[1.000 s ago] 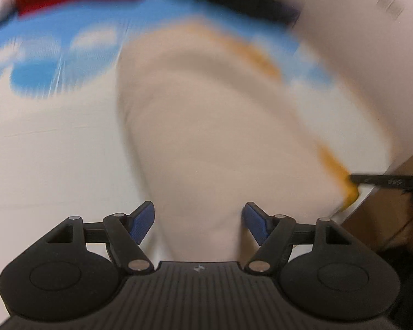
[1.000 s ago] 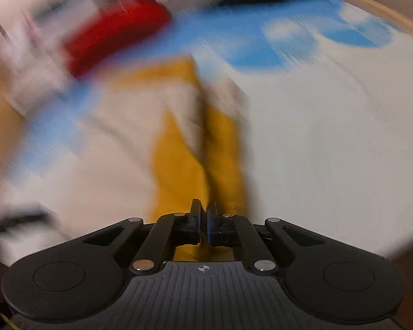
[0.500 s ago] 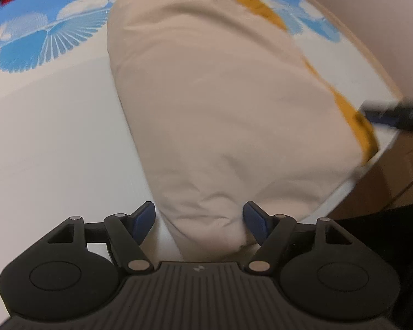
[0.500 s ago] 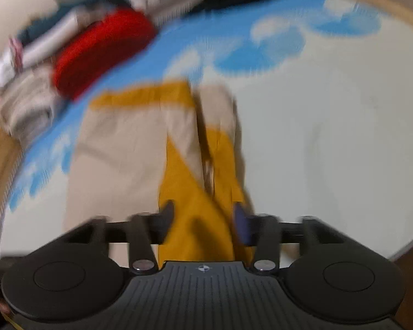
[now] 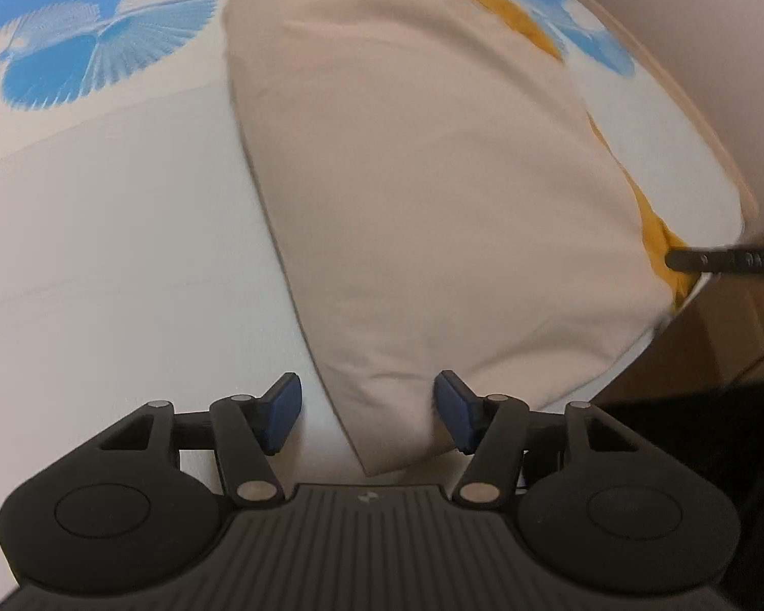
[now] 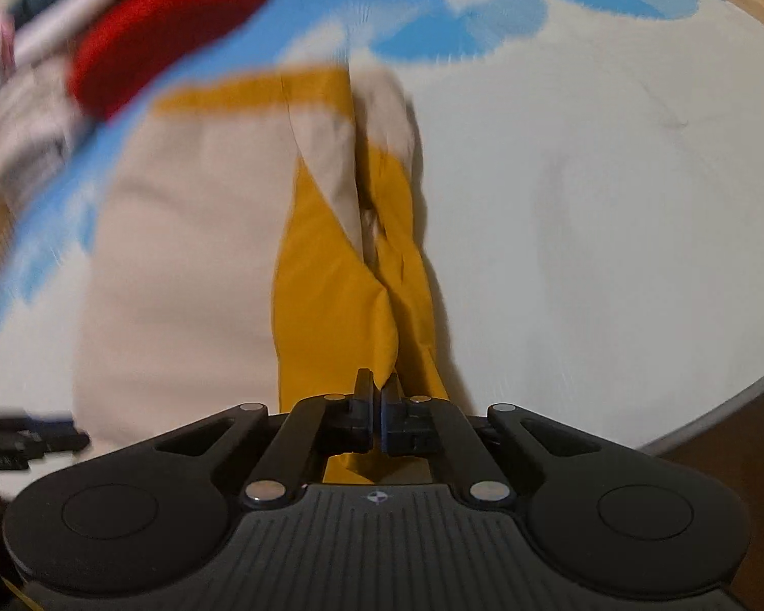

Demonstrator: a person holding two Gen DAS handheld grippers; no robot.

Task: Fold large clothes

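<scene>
A large beige garment [image 5: 433,193] with a mustard-yellow side lies on the bed. In the left wrist view my left gripper [image 5: 366,415] is open, its blue pads either side of the garment's near corner. In the right wrist view the beige cloth [image 6: 188,265] lies left of the yellow part [image 6: 336,295], which is bunched in folds. My right gripper [image 6: 377,397] is shut on the yellow fabric's near edge. The right gripper's tip [image 5: 728,260] shows at the right of the left wrist view, at the yellow edge.
The bed sheet [image 5: 102,254] is white with blue fan prints [image 5: 76,66]. A red item [image 6: 163,25] and a pile of other clothes [image 6: 20,117] lie at the far end. The bed's wooden edge [image 6: 728,427] and floor are near right.
My right gripper opened half a second ago and has now shut on the yellow fabric. My left gripper has stayed open at the beige corner, and its view has steadied.
</scene>
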